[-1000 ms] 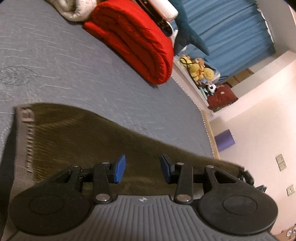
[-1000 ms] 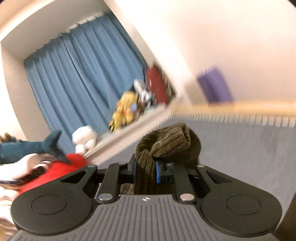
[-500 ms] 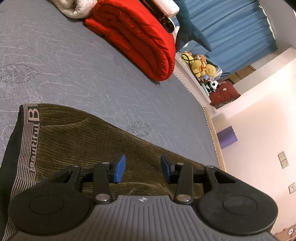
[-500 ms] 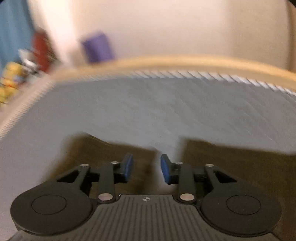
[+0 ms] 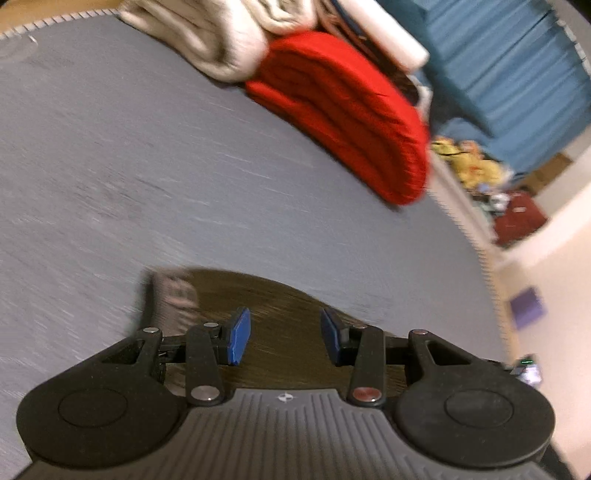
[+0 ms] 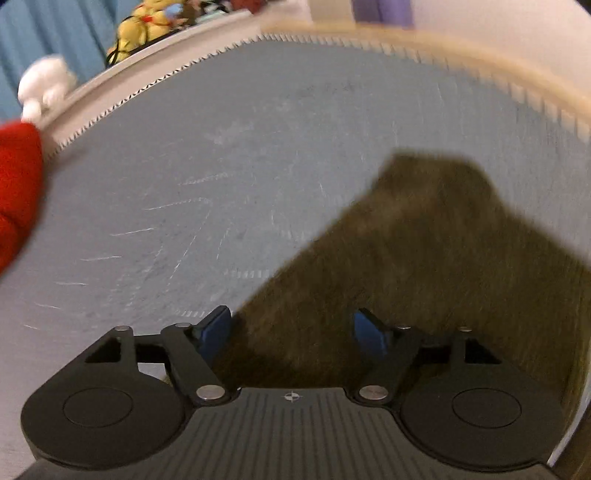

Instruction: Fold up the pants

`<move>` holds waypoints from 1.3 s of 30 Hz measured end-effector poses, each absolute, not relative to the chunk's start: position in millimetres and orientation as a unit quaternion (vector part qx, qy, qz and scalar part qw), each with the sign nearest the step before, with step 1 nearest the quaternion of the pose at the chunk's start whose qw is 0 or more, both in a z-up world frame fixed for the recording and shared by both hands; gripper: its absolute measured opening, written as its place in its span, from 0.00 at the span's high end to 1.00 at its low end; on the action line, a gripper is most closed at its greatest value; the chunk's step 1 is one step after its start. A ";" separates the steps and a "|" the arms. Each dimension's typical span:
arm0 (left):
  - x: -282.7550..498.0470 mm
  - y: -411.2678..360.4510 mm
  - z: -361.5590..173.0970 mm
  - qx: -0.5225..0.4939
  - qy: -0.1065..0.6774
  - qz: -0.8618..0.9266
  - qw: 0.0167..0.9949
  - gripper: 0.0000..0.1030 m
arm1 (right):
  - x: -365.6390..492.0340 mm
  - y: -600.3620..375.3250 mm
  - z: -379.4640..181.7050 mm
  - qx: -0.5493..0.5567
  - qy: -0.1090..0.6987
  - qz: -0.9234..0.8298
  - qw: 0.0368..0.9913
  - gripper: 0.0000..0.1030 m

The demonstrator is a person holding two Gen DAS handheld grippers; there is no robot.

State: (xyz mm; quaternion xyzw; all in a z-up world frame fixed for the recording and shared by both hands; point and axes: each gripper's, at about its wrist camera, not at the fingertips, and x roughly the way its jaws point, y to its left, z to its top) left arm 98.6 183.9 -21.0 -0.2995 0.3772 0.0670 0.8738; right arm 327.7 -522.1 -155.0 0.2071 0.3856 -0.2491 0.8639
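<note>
Dark olive corduroy pants [image 5: 258, 295] lie flat on the grey bed [image 5: 147, 166]. In the left wrist view their grey waistband [image 5: 171, 299] shows at the left end of the cloth. My left gripper [image 5: 284, 338] hovers over the pants, open, with nothing pinched between its blue pads. In the right wrist view a pant leg [image 6: 424, 240] stretches away toward the bed's far edge. My right gripper [image 6: 291, 328] hangs above it with its jaws opening; the cloth lies below the blue pads, not gripped. Both views are blurred.
A folded red blanket [image 5: 351, 118] and a cream one [image 5: 221, 37] lie at the far side of the bed, with blue curtains [image 5: 498, 55] behind. Stuffed toys [image 6: 147, 22] sit on a ledge. The bed's wooden edge [image 6: 480, 48] runs beyond the pant leg.
My right gripper was shut on a bunched pant leg held up in the air; it has swung down, let the leg go and opened. My left gripper has shifted and turned over the pants.
</note>
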 end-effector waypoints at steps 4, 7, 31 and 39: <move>105.4 206.7 -35.8 -0.260 0.392 0.112 0.875 0.51 | 346.9 -514.1 -154.5 0.142 0.379 -0.276 0.872 0.97; 109.2 223.6 -52.7 -0.253 0.404 0.131 0.869 0.51 | 347.8 -526.9 -146.5 0.161 0.329 -0.276 0.889 0.98; 128.5 207.6 -66.2 -0.128 0.357 0.094 0.920 0.80 | 154.2 -451.6 6.3 0.180 0.189 -0.058 0.964 0.58; 89.6 211.6 -43.6 -0.193 0.406 0.113 0.886 0.27 | 18.4 -397.7 50.1 0.203 0.163 -0.013 0.965 0.37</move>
